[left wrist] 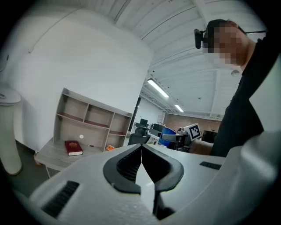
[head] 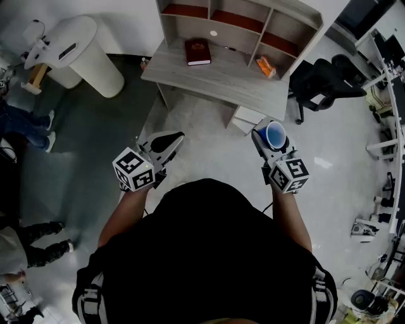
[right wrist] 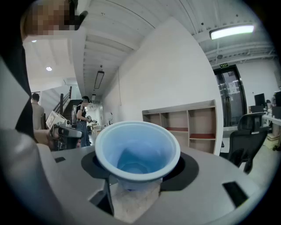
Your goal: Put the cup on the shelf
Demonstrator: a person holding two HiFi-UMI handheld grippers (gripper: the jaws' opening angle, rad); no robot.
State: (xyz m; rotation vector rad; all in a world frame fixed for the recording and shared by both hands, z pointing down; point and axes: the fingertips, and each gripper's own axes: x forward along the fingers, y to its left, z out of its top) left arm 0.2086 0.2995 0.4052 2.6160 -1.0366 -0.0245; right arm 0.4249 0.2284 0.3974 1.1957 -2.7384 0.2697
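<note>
While the person stands short of the shelf, the right gripper clamps the blue cup, mouth up, between its jaws; the left gripper is closed, holding nothing.

Pointing the left gripper forward, jaws touching, nothing sitting between them. Facing the shelf beyond the tips to the left, a red book lying on the desk below. Showing the blue cup beyond the tips, slightly right, sitting in the right gripper.
</note>
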